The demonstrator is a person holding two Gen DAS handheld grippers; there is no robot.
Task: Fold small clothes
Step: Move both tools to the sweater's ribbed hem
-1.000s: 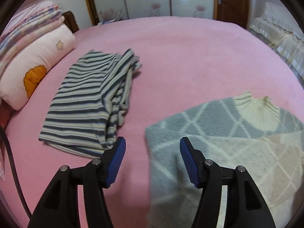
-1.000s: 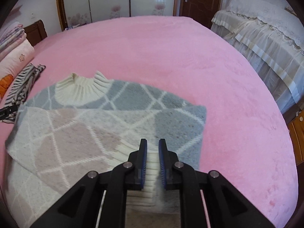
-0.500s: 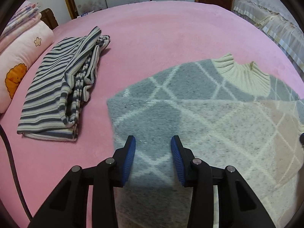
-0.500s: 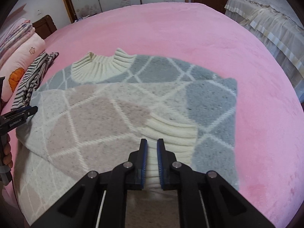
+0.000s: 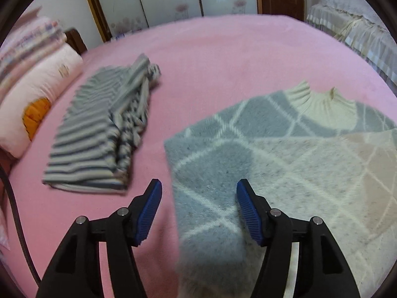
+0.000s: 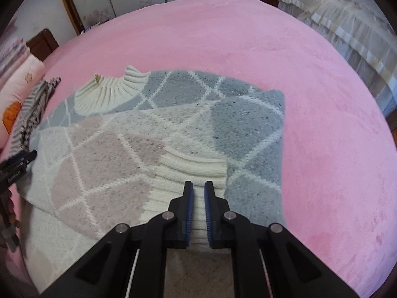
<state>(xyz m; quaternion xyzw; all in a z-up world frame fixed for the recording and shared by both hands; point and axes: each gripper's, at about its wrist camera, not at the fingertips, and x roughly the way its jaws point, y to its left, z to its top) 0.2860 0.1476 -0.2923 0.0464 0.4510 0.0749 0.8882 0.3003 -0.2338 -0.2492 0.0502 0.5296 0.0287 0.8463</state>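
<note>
A knitted sweater (image 5: 285,154) in grey, beige and cream diamonds lies flat on the pink bed (image 5: 223,49), collar toward the far side. My left gripper (image 5: 198,193) hovers over its left edge; the jaws are opening, with the grey edge between the pads and untouched. From the right wrist the sweater (image 6: 173,124) has one sleeve folded across its front. My right gripper (image 6: 198,191) is shut on that sleeve's cream ribbed cuff (image 6: 191,171). The left gripper (image 6: 17,164) also shows at the sweater's far left edge.
A folded striped garment (image 5: 99,134) lies to the left of the sweater, about a hand's width away. Pillows (image 5: 32,94) and stacked bedding sit at the far left. A second bed with a lace cover (image 6: 347,24) stands to the right, and wardrobe doors (image 5: 173,2) lie beyond.
The left jaws narrowed, then spread wide again, and now straddle the sweater's left edge. The right gripper stayed shut on the cuff and sank slightly toward the sweater.
</note>
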